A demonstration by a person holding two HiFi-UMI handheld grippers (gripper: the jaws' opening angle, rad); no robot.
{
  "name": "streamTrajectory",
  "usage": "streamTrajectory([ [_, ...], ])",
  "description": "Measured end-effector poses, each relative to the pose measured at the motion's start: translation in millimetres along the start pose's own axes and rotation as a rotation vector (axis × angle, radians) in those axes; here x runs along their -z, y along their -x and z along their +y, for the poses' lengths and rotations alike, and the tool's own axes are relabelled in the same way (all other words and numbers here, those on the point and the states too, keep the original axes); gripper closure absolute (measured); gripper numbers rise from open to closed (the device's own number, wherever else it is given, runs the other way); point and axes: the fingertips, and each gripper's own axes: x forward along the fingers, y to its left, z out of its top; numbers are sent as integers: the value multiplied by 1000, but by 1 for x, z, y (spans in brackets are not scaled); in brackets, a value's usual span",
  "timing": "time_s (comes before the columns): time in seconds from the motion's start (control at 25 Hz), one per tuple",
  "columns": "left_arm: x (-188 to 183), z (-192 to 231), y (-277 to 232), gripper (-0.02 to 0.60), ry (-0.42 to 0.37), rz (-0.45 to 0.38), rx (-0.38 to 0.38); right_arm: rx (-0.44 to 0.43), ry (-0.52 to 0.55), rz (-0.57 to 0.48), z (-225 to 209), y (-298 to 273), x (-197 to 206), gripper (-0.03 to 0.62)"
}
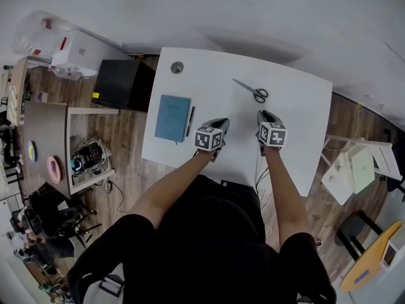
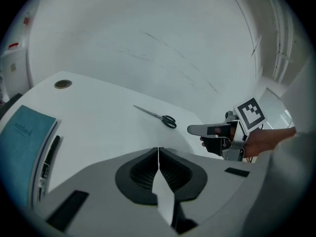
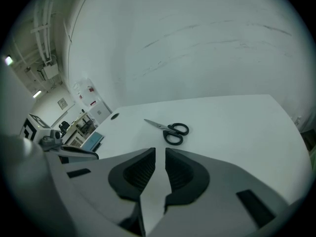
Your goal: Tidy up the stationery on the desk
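Note:
A white desk (image 1: 297, 125) carries a blue notebook (image 1: 172, 118) at its left with a black pen (image 1: 190, 120) along the notebook's right edge. Black-handled scissors (image 1: 253, 91) lie toward the far middle, blades pointing left. Both grippers hover over the near middle of the desk, side by side. My left gripper (image 1: 223, 124) is shut and empty, just right of the pen (image 2: 49, 154) and notebook (image 2: 24, 137). My right gripper (image 1: 264, 114) sits a little short of the scissors (image 3: 170, 131), its jaws a narrow gap apart with nothing between them.
A round cable grommet (image 1: 177, 68) sits in the desk's far left corner. A black box (image 1: 123, 84) stands on the floor left of the desk, with a wooden side table (image 1: 44, 138) beyond it. White chairs (image 1: 354, 170) stand right of the desk.

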Motion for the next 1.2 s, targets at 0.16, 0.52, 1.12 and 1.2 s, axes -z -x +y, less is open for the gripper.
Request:
streamTrajectory([
  [0.16, -10, 0, -16, 563, 2, 1, -14, 11, -24, -22, -16, -12, -16, 534],
  [0.52, -42, 13, -53, 561, 52, -15, -51, -17, 44, 18, -25, -47, -48, 528],
  [1.12, -107, 31, -136, 563, -50, 64, -41, -60, 14, 65, -29, -68, -39, 516],
  [1.2, -115, 29, -136, 563, -49, 72, -40, -51, 17, 69, -30, -67, -38, 516],
])
